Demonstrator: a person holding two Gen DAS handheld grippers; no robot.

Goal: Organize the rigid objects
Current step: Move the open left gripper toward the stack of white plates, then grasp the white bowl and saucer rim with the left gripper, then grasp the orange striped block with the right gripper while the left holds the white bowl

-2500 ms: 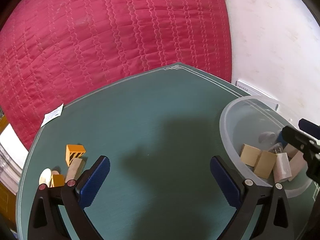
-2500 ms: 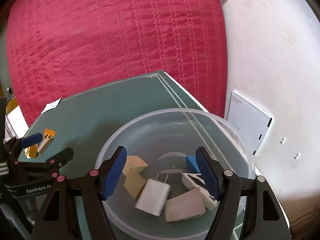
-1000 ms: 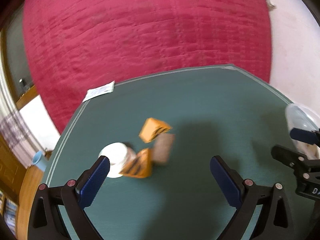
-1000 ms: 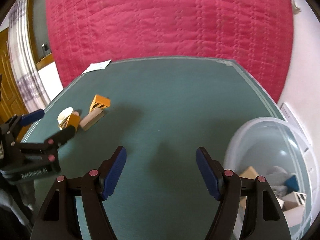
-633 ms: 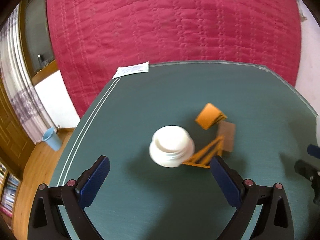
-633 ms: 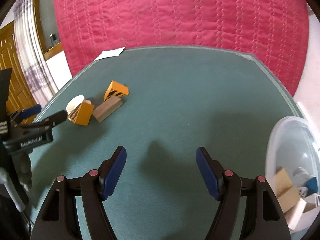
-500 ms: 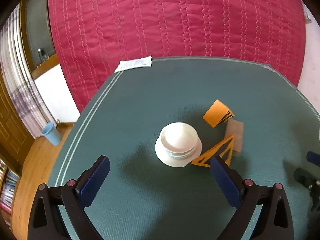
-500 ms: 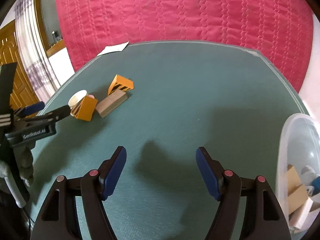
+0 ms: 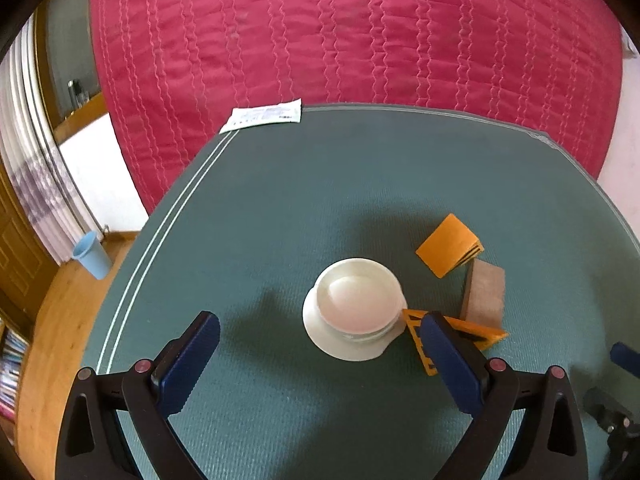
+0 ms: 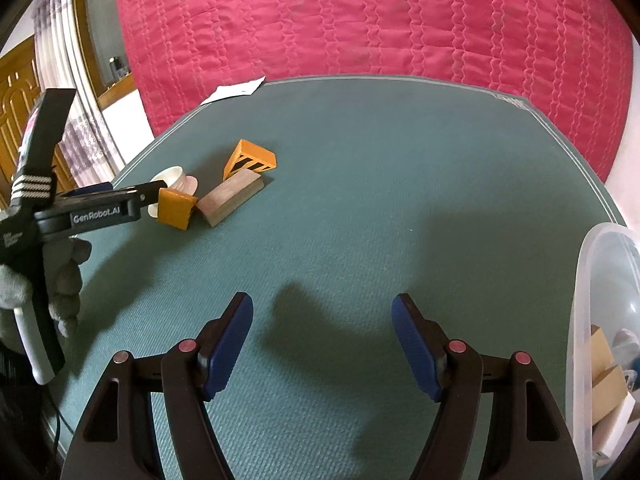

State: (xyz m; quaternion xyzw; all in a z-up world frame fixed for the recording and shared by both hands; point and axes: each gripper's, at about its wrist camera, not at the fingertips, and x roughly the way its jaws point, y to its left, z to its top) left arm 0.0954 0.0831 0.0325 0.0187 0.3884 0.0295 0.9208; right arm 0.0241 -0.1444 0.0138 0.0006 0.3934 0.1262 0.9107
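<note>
A white round bowl-like piece [image 9: 356, 308] sits upside down on the green table mat [image 9: 320, 200]. To its right lie an orange wedge [image 9: 476, 334], a wooden block [image 9: 484, 292] and an orange block with black stripes [image 9: 448, 246]. My left gripper [image 9: 320, 332] is open just in front of the white piece, its right finger covering part of the wedge. The right wrist view shows the same cluster: white piece [image 10: 176, 178], wedge [image 10: 176, 208], wooden block [image 10: 232, 196], striped block [image 10: 252, 160], with the left gripper [image 10: 136, 192] beside them. My right gripper [image 10: 322, 308] is open over bare mat.
A clear plastic bin [image 10: 600, 280] holding several blocks stands at the right edge. A gloved hand [image 10: 60, 280] holds the left gripper. A paper slip [image 9: 264, 114] lies at the mat's far corner. A red quilt [image 9: 360, 40] lies beyond, and a blue cup [image 9: 92, 256] stands on the floor.
Both views have swung left, away from the bin. The left gripper came up to the white piece, which now sits between its fingers' line. The right gripper drifted left and slightly down.
</note>
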